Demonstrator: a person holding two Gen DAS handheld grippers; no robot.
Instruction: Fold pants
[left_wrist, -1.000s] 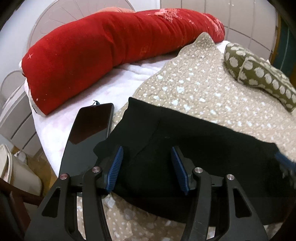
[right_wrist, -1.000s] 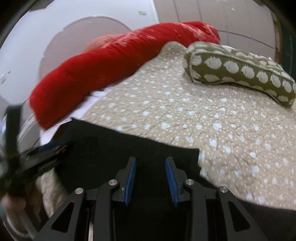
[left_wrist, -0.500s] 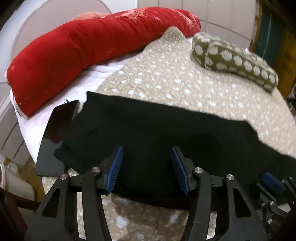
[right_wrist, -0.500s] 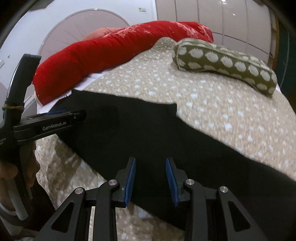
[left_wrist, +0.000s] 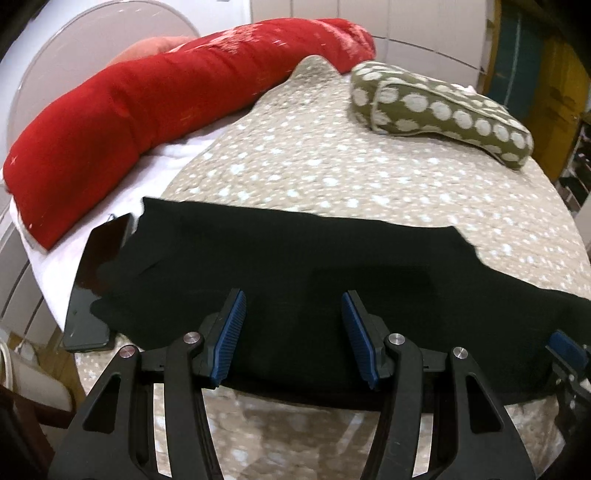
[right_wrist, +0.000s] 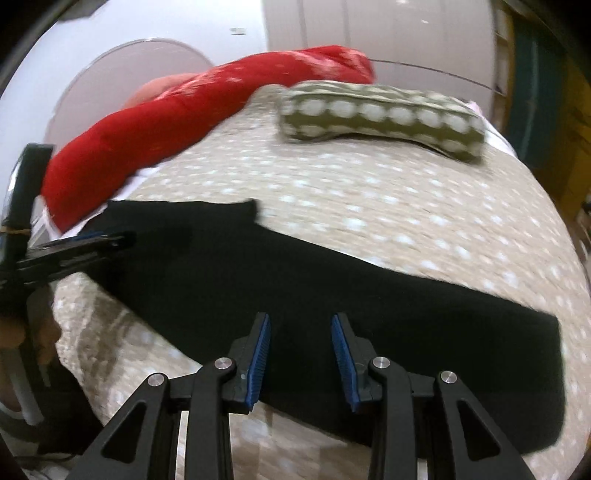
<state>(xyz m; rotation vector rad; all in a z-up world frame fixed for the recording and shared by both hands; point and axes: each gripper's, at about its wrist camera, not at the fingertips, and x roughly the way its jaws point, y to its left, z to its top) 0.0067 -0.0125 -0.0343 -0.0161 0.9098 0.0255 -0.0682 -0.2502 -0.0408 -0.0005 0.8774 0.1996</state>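
**Pants laid flat lengthwise, both grippers empty above near edge**

Black pants (left_wrist: 332, 258) lie as one long band across the dotted beige quilt (left_wrist: 332, 166), apparently already doubled leg on leg. Left end overlaps a dark phone (left_wrist: 92, 288) at 9 o'clock in the left wrist view. Red bolster (left_wrist: 147, 110) at 11 o'clock, green spotted pillow (left_wrist: 443, 107) at 1 o'clock, both well apart from the pants.

Left gripper (left_wrist: 291, 332): jaws wide apart, nothing between, poised over the near hem edge. Right gripper (right_wrist: 299, 354): jaws apart, narrower gap, empty, over the pants' near edge toward the right end.

Judgement: between folds; the crosswise fold is not yet done. The next move calls for pinching one end, both layers, and carrying it over to the other. Risk: snagging the phone.
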